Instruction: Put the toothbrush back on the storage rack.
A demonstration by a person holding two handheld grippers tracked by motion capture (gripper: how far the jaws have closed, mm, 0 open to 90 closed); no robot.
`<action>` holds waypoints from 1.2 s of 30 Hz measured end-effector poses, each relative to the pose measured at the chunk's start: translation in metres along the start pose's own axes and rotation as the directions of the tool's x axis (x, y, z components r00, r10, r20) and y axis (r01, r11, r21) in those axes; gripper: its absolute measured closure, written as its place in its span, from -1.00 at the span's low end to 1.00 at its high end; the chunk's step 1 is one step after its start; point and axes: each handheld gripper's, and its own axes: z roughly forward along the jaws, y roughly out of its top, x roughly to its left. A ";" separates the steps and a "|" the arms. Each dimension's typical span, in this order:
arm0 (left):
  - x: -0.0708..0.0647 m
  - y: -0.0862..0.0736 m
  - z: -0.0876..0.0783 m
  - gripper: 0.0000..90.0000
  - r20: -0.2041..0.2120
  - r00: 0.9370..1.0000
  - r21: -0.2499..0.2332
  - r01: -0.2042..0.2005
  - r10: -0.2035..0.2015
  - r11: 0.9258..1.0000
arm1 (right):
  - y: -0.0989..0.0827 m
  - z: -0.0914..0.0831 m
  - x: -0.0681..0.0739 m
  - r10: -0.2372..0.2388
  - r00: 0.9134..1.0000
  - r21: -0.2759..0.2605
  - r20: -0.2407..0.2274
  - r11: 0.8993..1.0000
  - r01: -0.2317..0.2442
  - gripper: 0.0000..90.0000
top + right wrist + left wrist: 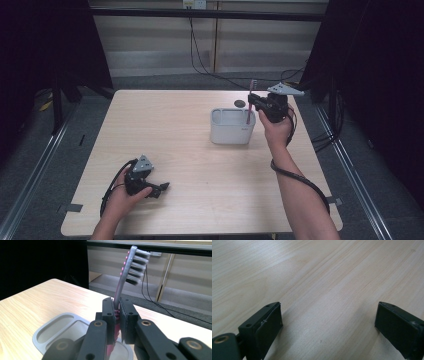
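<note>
Near the pale wooden table's [165, 130] far right corner, your right gripper [115, 315] pinches a pink-handled, dark-bristled toothbrush [130, 272] over the grey compartmented plastic holder [232, 131]. Loosen early and it could tip outside. Your left gripper [327, 322] gapes empty.

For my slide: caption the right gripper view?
Right tool clamps a grey-and-pink toothbrush upright above a grey compartmented holder.

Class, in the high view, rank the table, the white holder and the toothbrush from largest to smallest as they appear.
1. Table
2. White holder
3. Toothbrush, gripped upright in the right claw, its lower end hidden in the holder.
</note>
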 end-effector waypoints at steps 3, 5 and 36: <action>0.000 0.000 0.000 -0.85 -0.001 1.000 -0.001 0.000 0.000 1.000 | -0.003 0.000 0.000 0.001 1.000 0.002 -0.006 1.000 -0.001 0.85; 0.000 0.000 0.000 -0.85 0.000 1.000 0.003 -0.001 0.001 1.000 | -0.004 0.000 0.001 0.000 1.000 0.003 -0.007 1.000 0.000 0.85; 0.000 0.000 0.000 -0.85 0.000 1.000 0.002 -0.001 0.001 1.000 | -0.019 -0.003 0.007 -0.058 0.998 0.043 -0.009 0.997 0.059 0.85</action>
